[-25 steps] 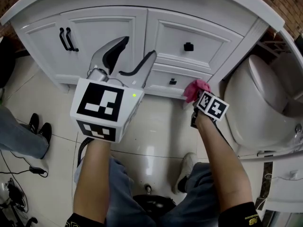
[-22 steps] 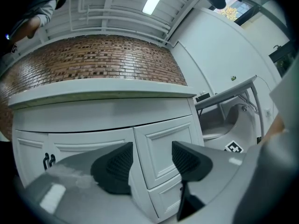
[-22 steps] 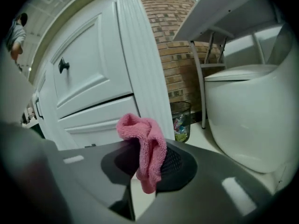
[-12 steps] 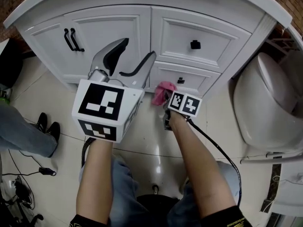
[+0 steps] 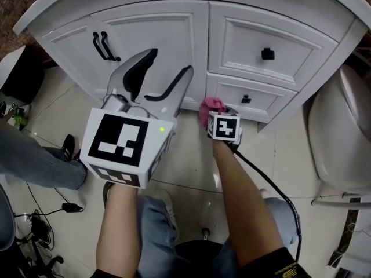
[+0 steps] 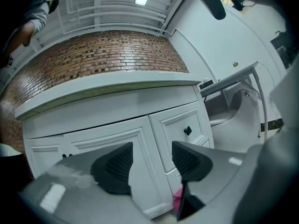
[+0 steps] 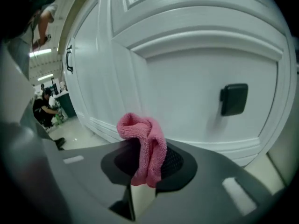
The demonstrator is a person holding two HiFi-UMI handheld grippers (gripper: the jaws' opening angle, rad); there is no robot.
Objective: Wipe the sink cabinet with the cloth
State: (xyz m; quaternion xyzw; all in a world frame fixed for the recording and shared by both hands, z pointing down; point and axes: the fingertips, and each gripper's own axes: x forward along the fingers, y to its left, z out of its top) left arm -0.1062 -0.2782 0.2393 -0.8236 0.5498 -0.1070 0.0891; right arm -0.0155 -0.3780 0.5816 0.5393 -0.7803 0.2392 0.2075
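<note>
standing on glossy tiles (image 5: 272,149), white sink cabinet (image 5: 156,45) faces pink cloth (image 5: 211,106)

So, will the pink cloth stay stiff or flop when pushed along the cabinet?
Probably floppy: the pink cloth droops in folds over the right gripper, whose jaws are shut on it. Likely light, as a small pinch holds it. Its knit looks grippy, so it may drag on the drawer front.

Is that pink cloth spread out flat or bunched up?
Bunched up: the pink cloth is a crumpled wad, pinched between the fingers of the right gripper.
</note>
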